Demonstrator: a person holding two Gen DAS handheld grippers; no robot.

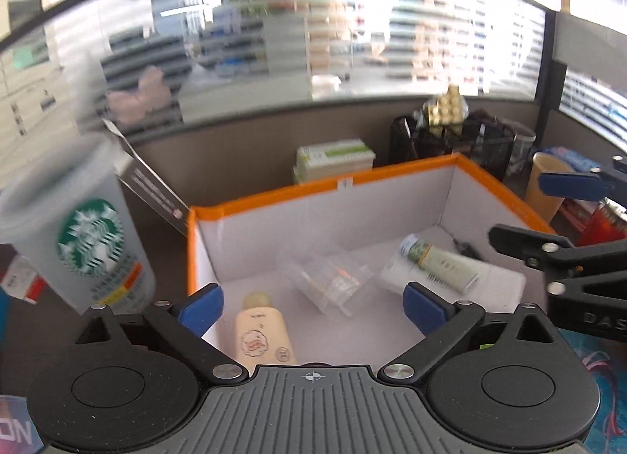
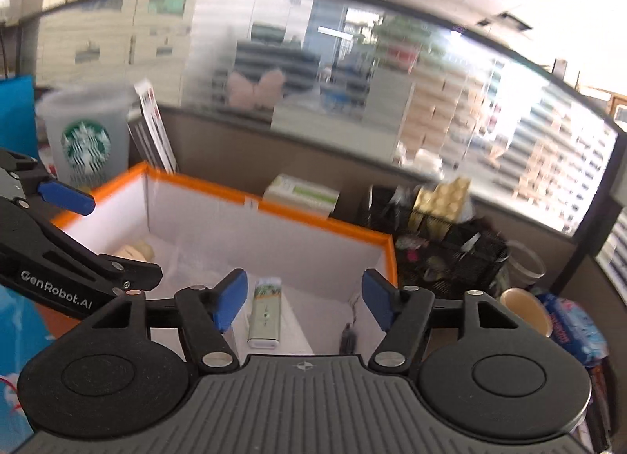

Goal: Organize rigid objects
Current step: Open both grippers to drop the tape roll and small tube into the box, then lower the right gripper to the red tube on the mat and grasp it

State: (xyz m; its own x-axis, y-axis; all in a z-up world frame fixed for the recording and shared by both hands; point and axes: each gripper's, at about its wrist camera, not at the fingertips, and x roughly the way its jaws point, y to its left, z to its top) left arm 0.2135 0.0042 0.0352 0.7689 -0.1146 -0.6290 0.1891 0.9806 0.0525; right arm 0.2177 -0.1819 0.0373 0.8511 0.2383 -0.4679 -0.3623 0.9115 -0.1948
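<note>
Both jaws gape empty: left hand-held gripper (image 1: 311,307) hangs over the upright-pointing beige bottle (image 1: 263,332) at the orange bin's (image 1: 411,171) near-left corner; right hand-held gripper (image 2: 303,299) over the green tube (image 2: 265,315).

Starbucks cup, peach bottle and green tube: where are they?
Starbucks cup (image 1: 88,242): left wrist view, on its green logo.
Peach bottle (image 1: 263,338): left wrist view, on its body.
Green tube (image 2: 266,315): right wrist view, on its middle.

Two wrist fisheyes over one bin

Both look forward and downward, close above the orange-rimmed white fabric box (image 1: 274,195) (image 2: 313,218); left from its near-left, right from its near-right, each glimpsing the other.
</note>
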